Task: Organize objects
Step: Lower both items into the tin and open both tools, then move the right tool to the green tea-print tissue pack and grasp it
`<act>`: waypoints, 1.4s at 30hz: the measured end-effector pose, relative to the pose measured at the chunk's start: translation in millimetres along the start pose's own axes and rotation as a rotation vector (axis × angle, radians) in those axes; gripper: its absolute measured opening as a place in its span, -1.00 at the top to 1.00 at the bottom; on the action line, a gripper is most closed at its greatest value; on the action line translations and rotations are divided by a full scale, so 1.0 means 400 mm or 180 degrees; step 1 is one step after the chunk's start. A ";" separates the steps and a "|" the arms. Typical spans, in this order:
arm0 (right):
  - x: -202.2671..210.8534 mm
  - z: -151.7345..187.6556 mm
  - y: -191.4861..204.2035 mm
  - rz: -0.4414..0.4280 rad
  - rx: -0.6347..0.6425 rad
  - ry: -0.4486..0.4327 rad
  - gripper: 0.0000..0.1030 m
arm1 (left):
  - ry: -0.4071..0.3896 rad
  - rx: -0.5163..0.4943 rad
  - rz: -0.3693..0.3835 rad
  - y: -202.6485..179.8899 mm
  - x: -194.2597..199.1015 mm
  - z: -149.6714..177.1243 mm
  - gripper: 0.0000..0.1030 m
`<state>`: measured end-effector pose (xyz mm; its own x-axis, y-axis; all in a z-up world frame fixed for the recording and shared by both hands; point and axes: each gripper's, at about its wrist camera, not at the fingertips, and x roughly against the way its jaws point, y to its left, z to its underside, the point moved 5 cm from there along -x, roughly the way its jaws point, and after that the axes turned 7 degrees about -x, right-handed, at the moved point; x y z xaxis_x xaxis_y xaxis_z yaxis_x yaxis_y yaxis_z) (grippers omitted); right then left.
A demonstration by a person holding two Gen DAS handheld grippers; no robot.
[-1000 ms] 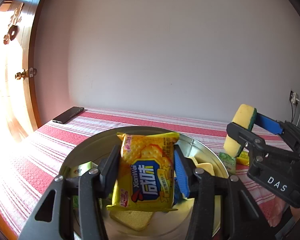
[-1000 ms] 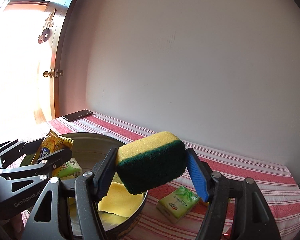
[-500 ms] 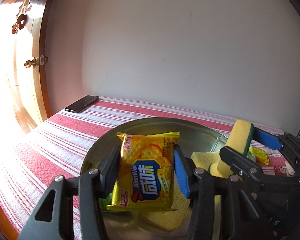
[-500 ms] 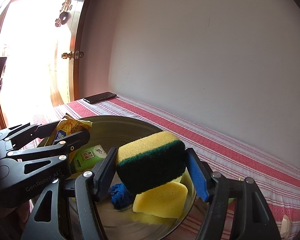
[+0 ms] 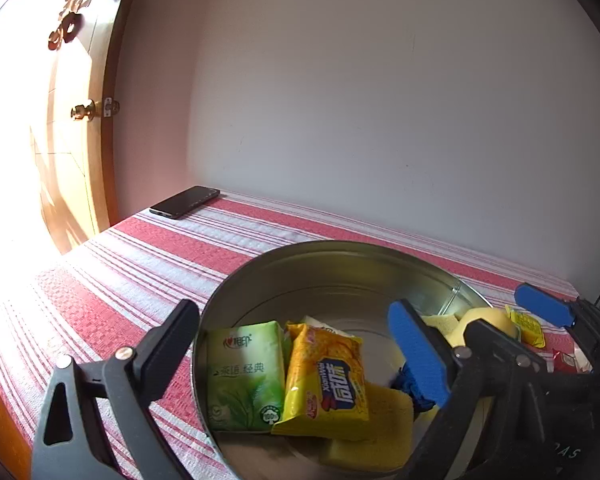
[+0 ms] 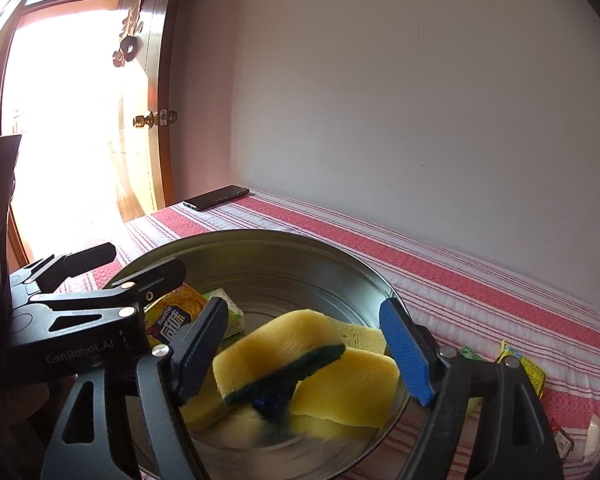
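Now my left gripper [image 5: 296, 354] is hanging over the near rim of the metal basin [image 5: 340, 268], its fingers having just been opening and now spread wide with nothing pressed between them. Below it the yellow cracker packet [image 5: 326, 384] is lying in the basin, leaning against the green tissue pack [image 5: 246, 376] and partly over a yellow sponge [image 5: 384, 408].

My right gripper [image 6: 306, 354] is also standing over the basin, fingers likewise just opened and apart. The green-backed sponge [image 6: 278, 354] is sitting between them, tilted, touching neither pad that I can see (its lower edge is blurred), resting on the other yellow sponges [image 6: 348, 386] and a blue scrap [image 6: 266, 402].

The basin is standing on the red-and-white striped cloth [image 5: 140, 276] covering the desk. A dark phone [image 5: 184, 201] is lying at the far corner, well apart. Beside the basin on the right, small yellow sachets [image 6: 520, 364] are lying on the cloth.
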<state>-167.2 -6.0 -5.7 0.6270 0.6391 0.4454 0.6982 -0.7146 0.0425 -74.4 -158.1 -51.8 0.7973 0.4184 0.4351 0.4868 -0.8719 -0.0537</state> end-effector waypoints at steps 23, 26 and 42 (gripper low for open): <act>0.034 0.074 -0.365 0.0914 -0.1168 0.0325 -0.57 | -0.0098 -0.0358 0.0102 -0.182 0.056 0.000 -0.99; -0.022 0.089 -0.374 0.0903 -0.1290 0.0572 -0.56 | -0.0162 -0.0346 0.0119 -0.188 0.069 -0.018 -0.99; -0.129 0.128 -0.427 0.0626 -0.1857 0.1132 -0.57 | -0.0072 -0.0566 0.0190 -0.244 0.043 -0.027 -0.99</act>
<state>-301.0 97.8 -81.9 0.5022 0.4221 0.7547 0.2225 -0.9065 0.3589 -112.3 -68.7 -29.3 0.8316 0.3684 0.4156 0.3692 -0.9257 0.0819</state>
